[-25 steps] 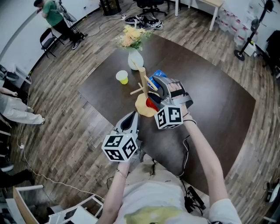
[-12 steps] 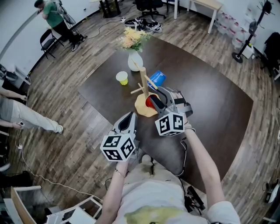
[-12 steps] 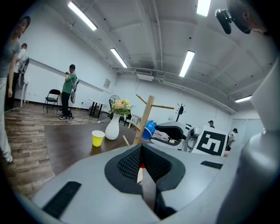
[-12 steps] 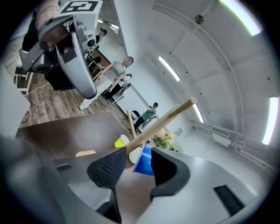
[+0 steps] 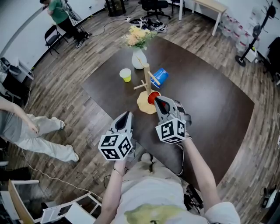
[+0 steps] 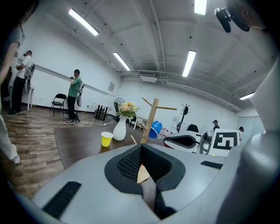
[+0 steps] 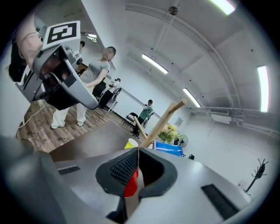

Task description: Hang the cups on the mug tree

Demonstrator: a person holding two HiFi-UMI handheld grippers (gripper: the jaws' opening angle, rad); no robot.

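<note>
Wooden mug tree (image 5: 148,81), one, stands on the dark tabletop (image 5: 210,100) ahead of both jaws. Three cups: one red cup (image 5: 152,97) just past the right gripper (image 5: 156,99), one blue cup (image 5: 160,77) hanging on a branch beyond, one yellow cup (image 5: 125,75) further left.

Left gripper view: the left gripper (image 6: 141,148) has its jaws together, empty.

Right gripper view: jaws just closed, nothing between them, red cup beyond.

Probably a recording lab: office chairs (image 5: 153,3) top centre, a stand (image 5: 250,41) upper right, ceiling strip lights (image 6: 83,22).
</note>
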